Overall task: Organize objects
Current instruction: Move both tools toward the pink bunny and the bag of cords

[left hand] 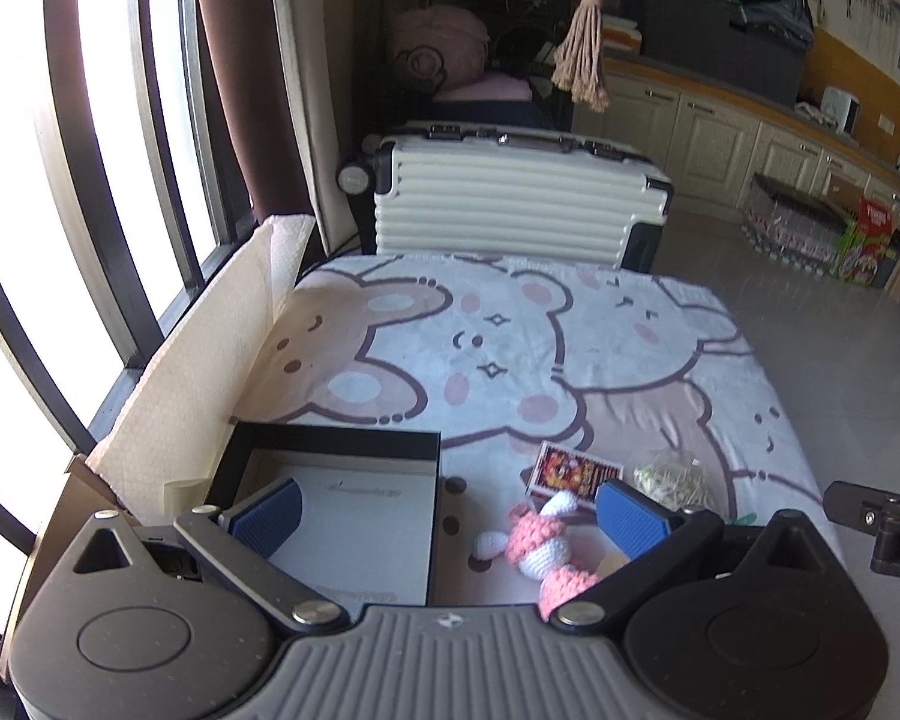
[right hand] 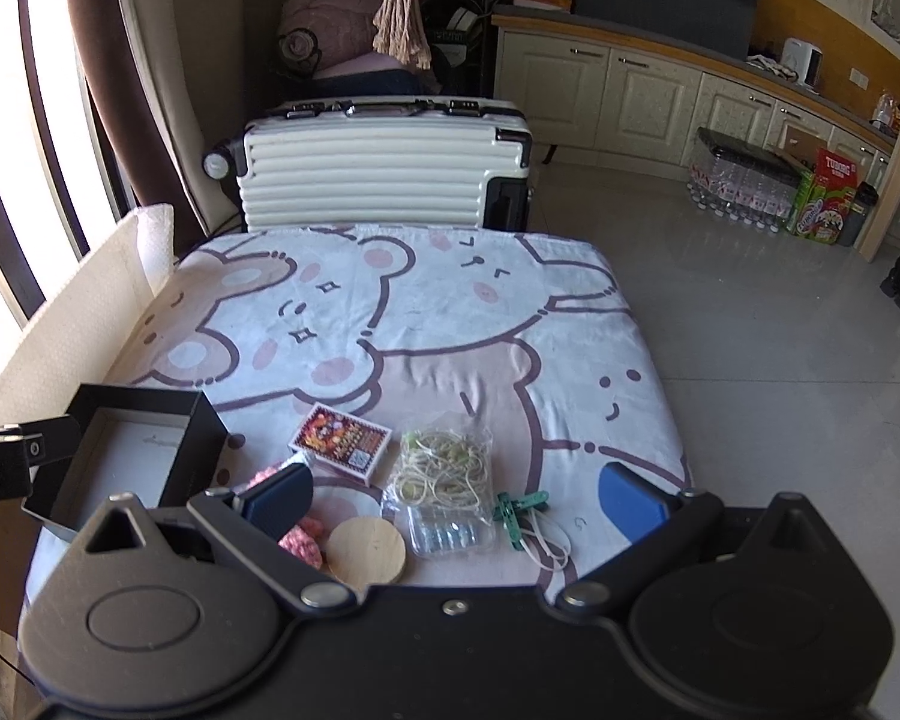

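Note:
An open black box [left hand: 330, 504] with a pale inside sits at the near left of the bear-print blanket [left hand: 510, 348]; it also shows in the right wrist view [right hand: 144, 456]. My left gripper [left hand: 450, 516] is open and empty, above the box edge and a pink-and-white crochet toy [left hand: 540, 546]. My right gripper [right hand: 456, 498] is open and empty above a card box [right hand: 339, 438], a bag of rubber bands [right hand: 444, 468], a round wooden lid [right hand: 366, 549], a green clip [right hand: 519, 510] and a clear plastic case [right hand: 450, 534].
A white ribbed suitcase [right hand: 378, 174] stands beyond the far edge of the blanket. White padding [left hand: 192, 396] lines the left side by the window. Tiled floor [right hand: 780, 330] lies to the right, with cabinets and bottle packs behind.

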Demonstrator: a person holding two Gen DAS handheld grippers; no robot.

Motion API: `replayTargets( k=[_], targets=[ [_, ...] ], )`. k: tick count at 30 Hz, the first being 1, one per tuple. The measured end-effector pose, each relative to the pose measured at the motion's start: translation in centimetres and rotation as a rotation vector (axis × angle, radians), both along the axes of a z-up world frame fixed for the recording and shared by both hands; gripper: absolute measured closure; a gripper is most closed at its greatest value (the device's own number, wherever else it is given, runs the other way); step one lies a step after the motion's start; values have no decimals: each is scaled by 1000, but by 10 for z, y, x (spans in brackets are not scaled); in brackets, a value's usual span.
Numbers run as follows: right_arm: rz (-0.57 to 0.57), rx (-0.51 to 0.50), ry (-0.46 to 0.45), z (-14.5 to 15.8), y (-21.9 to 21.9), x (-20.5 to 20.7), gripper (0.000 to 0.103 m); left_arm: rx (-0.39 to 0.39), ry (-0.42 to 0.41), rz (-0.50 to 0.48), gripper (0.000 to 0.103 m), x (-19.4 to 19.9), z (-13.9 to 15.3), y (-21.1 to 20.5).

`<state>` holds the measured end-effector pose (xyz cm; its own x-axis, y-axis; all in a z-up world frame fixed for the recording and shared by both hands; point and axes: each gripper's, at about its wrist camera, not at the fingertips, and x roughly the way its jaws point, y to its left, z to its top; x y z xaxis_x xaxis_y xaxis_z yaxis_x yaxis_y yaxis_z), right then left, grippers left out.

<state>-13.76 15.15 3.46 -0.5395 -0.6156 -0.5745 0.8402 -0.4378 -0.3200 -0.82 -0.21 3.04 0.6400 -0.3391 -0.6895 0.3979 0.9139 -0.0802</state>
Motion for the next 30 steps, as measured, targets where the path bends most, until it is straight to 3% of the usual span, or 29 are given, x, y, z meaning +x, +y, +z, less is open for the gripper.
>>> replayTargets(
  k=[8, 19, 23, 30],
  targets=[
    [0, -77, 23, 35, -16, -9, 0, -89, -112, -36, 0, 6, 36, -8],
    [-54, -202, 11, 70, -57, -42, 0, -124, -240, -12, 0, 39, 67, -49],
    [-53, -226, 1, 60, -72, -54, 0, -137, -234, 32, 0, 52, 57, -57],
    [-136, -172, -58, 15, -95, -84, 0, -60, -159, -6, 0, 68, 20, -70]
  ],
)
